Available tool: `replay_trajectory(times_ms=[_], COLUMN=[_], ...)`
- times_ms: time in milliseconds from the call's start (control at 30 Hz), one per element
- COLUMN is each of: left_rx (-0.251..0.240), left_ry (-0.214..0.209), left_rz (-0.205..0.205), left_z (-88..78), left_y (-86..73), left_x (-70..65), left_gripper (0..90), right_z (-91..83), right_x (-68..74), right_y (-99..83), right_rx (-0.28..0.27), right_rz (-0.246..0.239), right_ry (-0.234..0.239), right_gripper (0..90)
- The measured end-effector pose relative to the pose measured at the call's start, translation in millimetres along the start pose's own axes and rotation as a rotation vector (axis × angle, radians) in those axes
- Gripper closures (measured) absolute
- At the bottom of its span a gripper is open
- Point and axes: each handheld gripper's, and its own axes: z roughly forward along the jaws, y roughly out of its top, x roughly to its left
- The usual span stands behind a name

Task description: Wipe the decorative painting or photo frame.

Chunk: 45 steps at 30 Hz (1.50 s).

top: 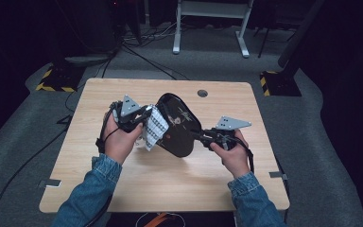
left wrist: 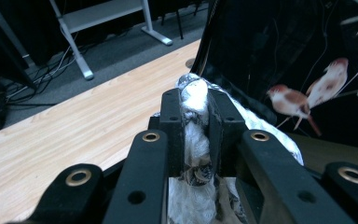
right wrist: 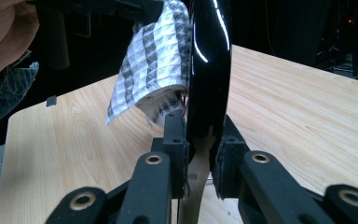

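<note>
Two claws share the work: the right claw point(right wrist: 200, 140) is clenched on the rim of a black lacquered tray point(top: 179, 125) held on edge above the worktop point(top: 123, 189), while the left claw point(left wrist: 196, 116) pinches a patterned cloth point(top: 155, 126) against it (wiping, seemingly). Pressing hard could twist the glossy tray loose.

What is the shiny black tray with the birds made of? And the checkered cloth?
Tray: probably lacquered wood or plastic. It is glossy black, light glints off its edge, and painted birds show on its face. Cloth: soft woven fabric, likely cotton or microfibre, with a grey-and-white waffle check. It folds and bunches in the left gripper.
</note>
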Motion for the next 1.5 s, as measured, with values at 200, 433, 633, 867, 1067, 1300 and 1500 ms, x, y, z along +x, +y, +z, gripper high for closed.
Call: replay_trajectory(times_ms=[200,433,633,867,1067,1300,1500], left_rx=[-0.017,-0.038,-0.061,-0.080,-0.088,-0.084,-0.085], left_ry=[0.003,0.004,-0.001,-0.013,-0.032,-0.056,-0.013], left_rz=[0.020,0.040,0.069,0.109,0.140,0.168,0.162], left_z=[1.3,-1.2,-2.8,-4.3,-3.9,-2.2,-2.7], left_y=[8.1,19.6,32.8,44.9,50.6,53.0,50.8], left_x=[-6.1,-12.4,-22.1,-33.5,-45.8,-56.1,-45.6], left_gripper=[78.2,78.3,78.3,78.3,78.2,78.2,78.2], right_z=[-0.1,0.2,0.6,0.8,0.8,0.8,1.1], right_x=[2.7,4.8,5.1,4.9,5.0,4.4,4.7], right_y=[0.4,1.3,1.2,1.0,0.9,0.5,0.8], right_rx=[0.004,0.011,0.013,0.013,0.015,0.016,0.015], right_rz=[-0.006,-0.004,0.001,0.004,0.006,0.012,0.008], right_ry=[-0.004,-0.008,-0.008,-0.007,-0.008,-0.005,-0.005], right_gripper=[78.9,78.9,78.7,78.7,78.6,78.6,78.6])
